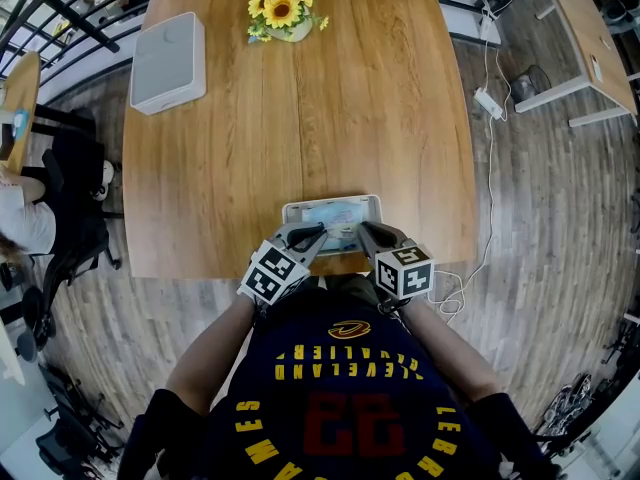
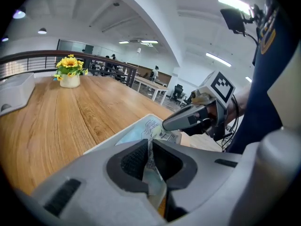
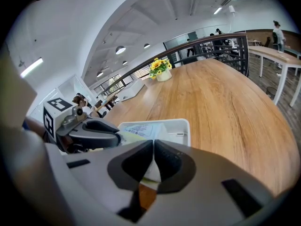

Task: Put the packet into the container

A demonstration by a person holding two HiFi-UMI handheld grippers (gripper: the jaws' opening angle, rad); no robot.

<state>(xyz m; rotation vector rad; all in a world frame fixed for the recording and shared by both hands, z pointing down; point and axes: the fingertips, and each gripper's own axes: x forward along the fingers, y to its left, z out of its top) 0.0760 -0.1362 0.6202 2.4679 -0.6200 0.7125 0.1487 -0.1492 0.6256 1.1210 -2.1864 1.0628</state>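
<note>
Jaws on left gripper (image 1: pixel 308 234) and right gripper (image 1: pixel 368 232) both pinched packet (image 1: pixel 336 216) edge, keeping it spread over container (image 1: pixel 292 208), probably for clean drop-in.

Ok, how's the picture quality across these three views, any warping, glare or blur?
Head view: strong fisheye, the table edges bow outward, light even, no glare. Left gripper view: dark rounded corners, a ceiling light blown out white, the packet in the jaws clear enough. Right gripper view: same barrel bend, the railing curves, lighting even.
</note>
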